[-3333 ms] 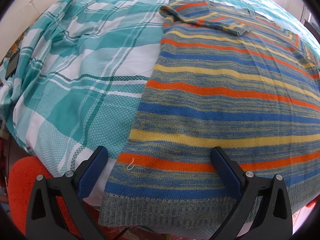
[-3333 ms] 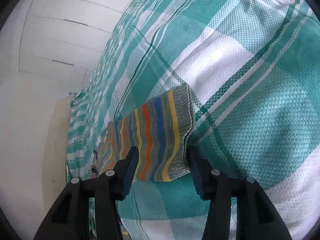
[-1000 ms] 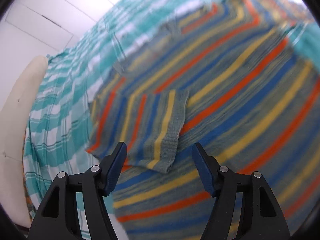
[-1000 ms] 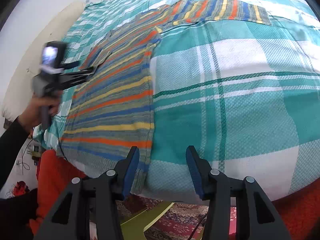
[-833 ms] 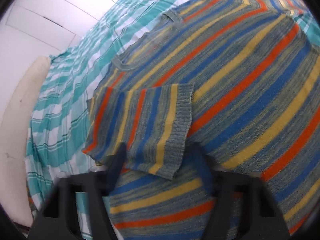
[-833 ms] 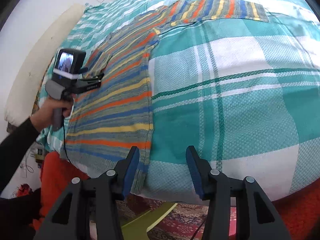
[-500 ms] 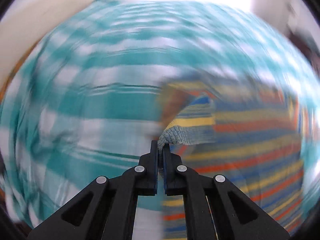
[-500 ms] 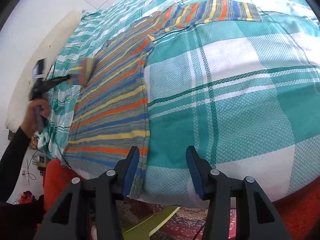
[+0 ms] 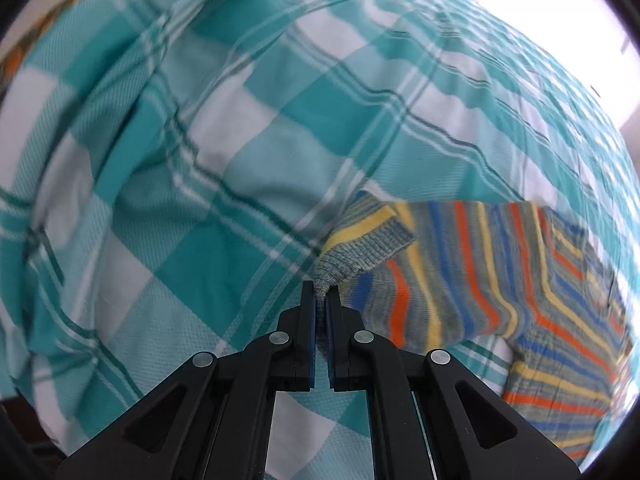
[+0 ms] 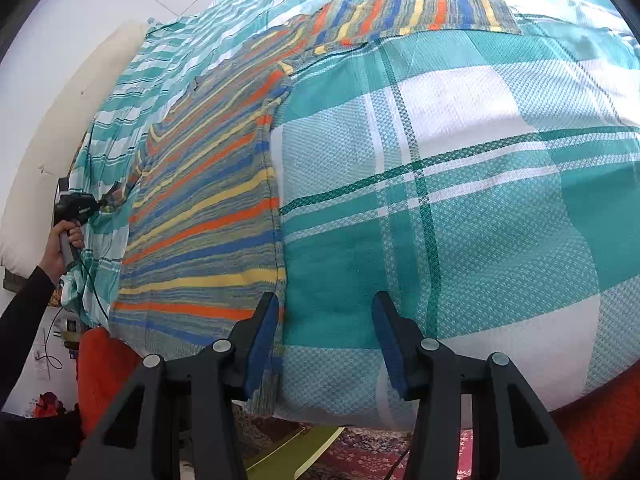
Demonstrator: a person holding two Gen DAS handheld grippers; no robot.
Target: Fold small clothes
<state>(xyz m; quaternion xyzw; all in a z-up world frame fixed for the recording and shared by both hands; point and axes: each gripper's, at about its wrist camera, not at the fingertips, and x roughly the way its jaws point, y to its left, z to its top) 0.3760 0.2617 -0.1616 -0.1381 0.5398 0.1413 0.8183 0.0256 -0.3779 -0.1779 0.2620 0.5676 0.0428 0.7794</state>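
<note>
Striped sweater (image 10: 200, 216) flat on checked bedspread (image 10: 460, 200), body near bed's front edge, one sleeve (image 10: 420, 12) stretched away at far end. Knit looks soft, light, floppy; prob. stretches and sags if lifted by one point, so best gripped at ribbed cuff/hem. Left gripper (image 9: 319, 303) pinched tight on other sleeve's cuff (image 9: 360, 252), lifted off spread. Right gripper (image 10: 326, 340) approx. half open, nothing between jaws, just beside hem corner. Count: 1 sweater, 2 sleeves, 2 grippers, 1 hand (image 10: 60, 248) visible.

Teal plaid bedspread (image 10: 480, 184), white wall (image 10: 60, 20), patterned rug (image 10: 360, 448).
</note>
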